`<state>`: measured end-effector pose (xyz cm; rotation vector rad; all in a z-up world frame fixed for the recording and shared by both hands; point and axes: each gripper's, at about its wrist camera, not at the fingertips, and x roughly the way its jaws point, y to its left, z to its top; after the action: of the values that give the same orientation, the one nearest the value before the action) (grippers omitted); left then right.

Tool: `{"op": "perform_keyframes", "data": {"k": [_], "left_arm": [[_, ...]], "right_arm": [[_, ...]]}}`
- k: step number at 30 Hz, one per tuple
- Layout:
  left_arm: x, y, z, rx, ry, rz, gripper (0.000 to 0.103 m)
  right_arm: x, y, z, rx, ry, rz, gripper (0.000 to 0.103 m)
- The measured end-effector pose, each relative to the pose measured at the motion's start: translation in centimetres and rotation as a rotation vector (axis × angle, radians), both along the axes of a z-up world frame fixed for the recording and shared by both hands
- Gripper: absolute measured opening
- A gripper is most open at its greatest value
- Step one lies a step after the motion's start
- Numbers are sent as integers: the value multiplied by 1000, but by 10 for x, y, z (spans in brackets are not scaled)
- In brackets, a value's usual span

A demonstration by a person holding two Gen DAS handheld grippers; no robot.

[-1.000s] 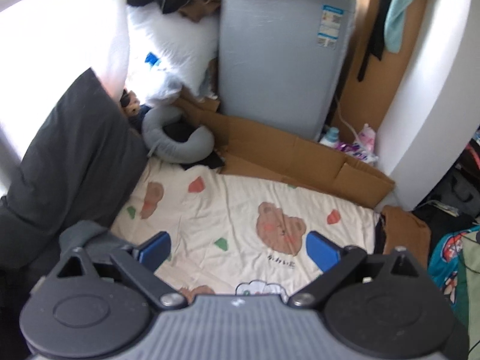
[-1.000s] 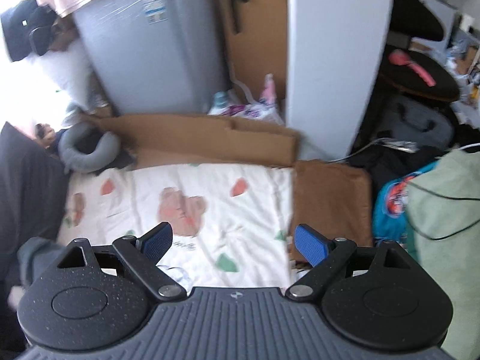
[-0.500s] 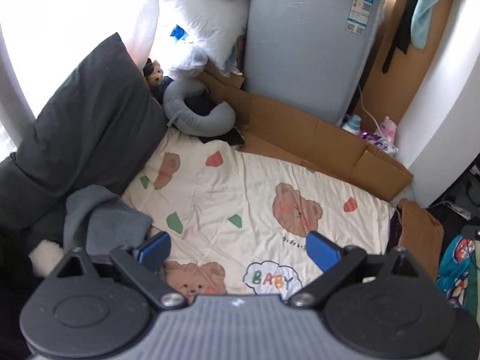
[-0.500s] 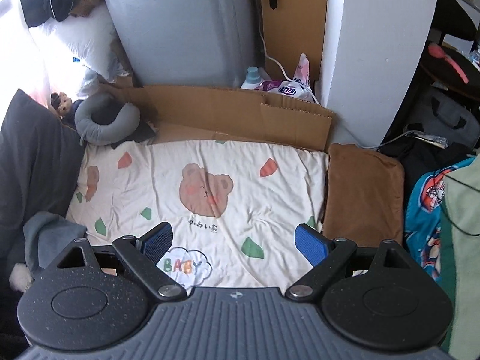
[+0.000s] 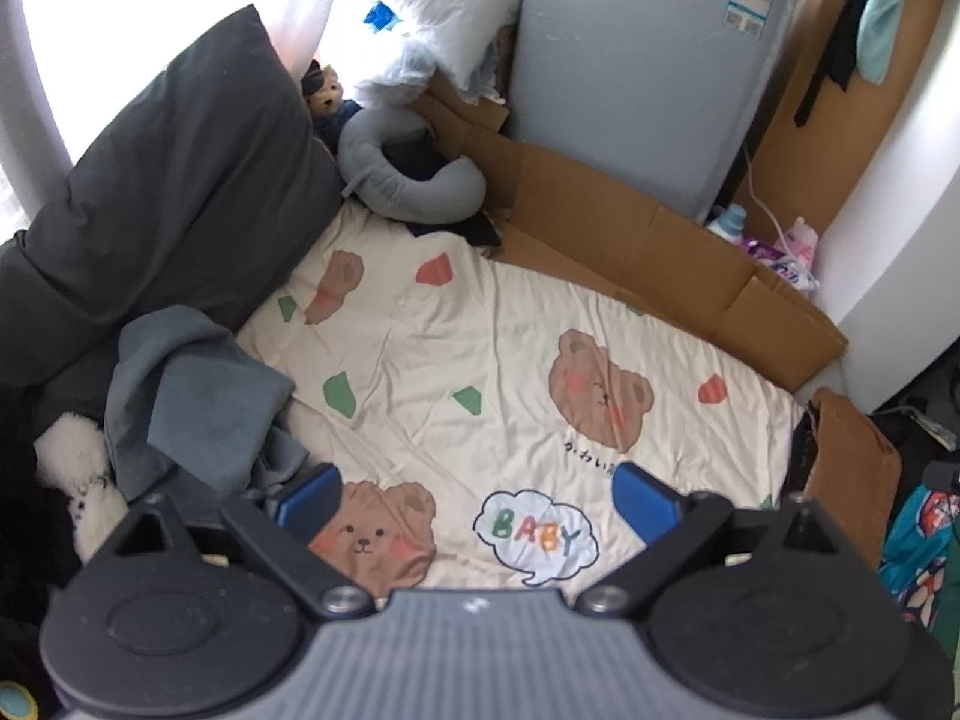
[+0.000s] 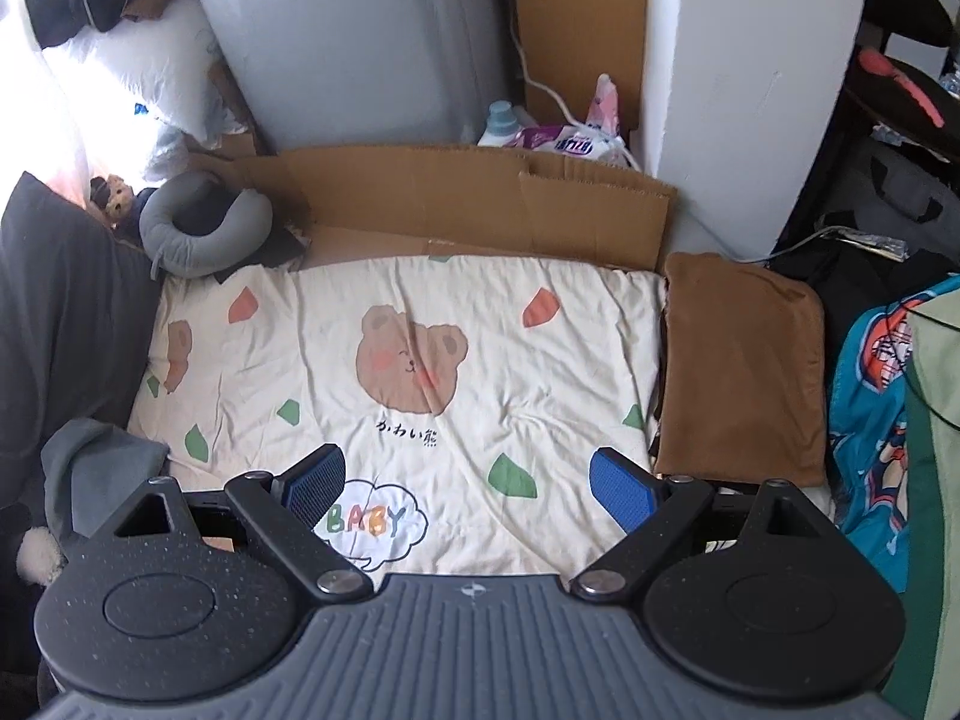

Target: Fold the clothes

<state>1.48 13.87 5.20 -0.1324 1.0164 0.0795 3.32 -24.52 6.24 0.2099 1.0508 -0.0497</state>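
just left of the wide-open left tool (image 5: pixel 477 495), crumpled grey garment (image 5: pixel 192 396), right tool (image 6: pixel 468 480) wide too

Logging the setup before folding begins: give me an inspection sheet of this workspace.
Surface: cream bear-print blanket, spread flat, lightly creased.
Job's things: crumpled grey-blue garment at the blanket's left edge; folded brown cloth at its right edge.
Clutter: grey neck pillow, dark pillow, cardboard, detergent bottle.
Grippers: left gripper and right gripper both open, empty, above the blanket.
Cables: white cord beside the grey appliance.
Surroundings: bags and clothing at right.
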Motion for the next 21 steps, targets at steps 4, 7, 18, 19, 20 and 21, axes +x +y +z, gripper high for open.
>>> {"op": "perform_keyframes", "data": {"k": [4, 7, 18, 19, 20, 21], "left_arm": [[2, -7, -8, 4, 17, -10, 98], [3, -13, -14, 15, 27, -10, 98], [11, -29, -33, 27, 88, 0, 98], [10, -29, -35, 17, 99, 2, 97], [10, -30, -37, 7, 109, 4, 97], [9, -30, -38, 4, 118, 7, 97]], "right_arm": [[1, 5, -12, 7, 17, 5, 93], [-1, 9, -20, 7, 31, 18, 93], [-5, 22, -40, -13, 86, 74, 92], [-6, 23, -40, -16, 87, 81, 92], [-7, 25, -40, -26, 87, 84, 93], [-8, 27, -40, -33, 89, 86, 93]]}}
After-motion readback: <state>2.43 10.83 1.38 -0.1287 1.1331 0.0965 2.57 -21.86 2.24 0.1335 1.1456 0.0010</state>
